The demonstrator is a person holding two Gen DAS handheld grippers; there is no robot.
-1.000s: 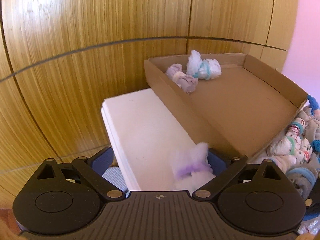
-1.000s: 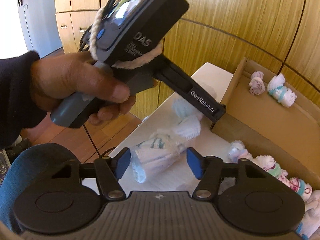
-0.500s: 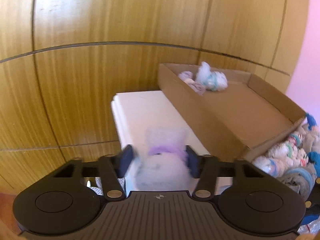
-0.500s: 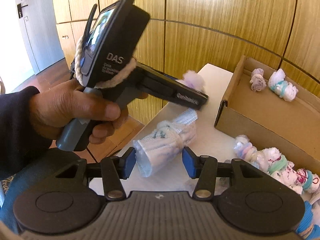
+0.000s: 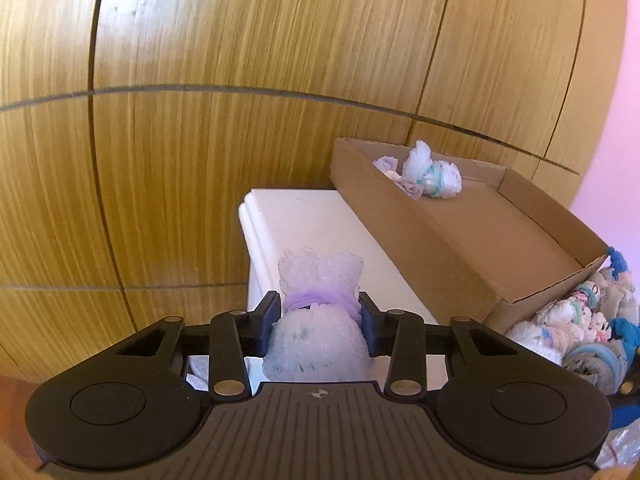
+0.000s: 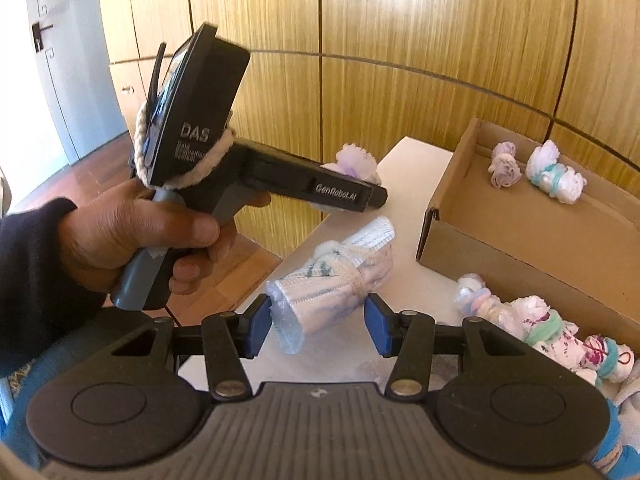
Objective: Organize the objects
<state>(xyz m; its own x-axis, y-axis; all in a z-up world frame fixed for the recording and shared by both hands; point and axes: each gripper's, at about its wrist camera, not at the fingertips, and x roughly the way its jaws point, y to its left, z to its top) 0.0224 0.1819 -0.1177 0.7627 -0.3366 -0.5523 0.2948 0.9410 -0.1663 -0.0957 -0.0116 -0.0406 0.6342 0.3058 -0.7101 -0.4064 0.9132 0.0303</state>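
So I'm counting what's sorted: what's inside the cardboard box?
Two rolled bundles in the cardboard box: a purplish bundle and a teal-banded bundle. Its near wall hides some floor.

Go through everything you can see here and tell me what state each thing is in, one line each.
Left gripper: jaws closing, pads pressing a white bundle with a purple band.
Right gripper: shut on a white cloth roll tied with string.
Cardboard box: open, holding two tied bundles at its far end.
Pile of tied bundles: loose, outside the box.
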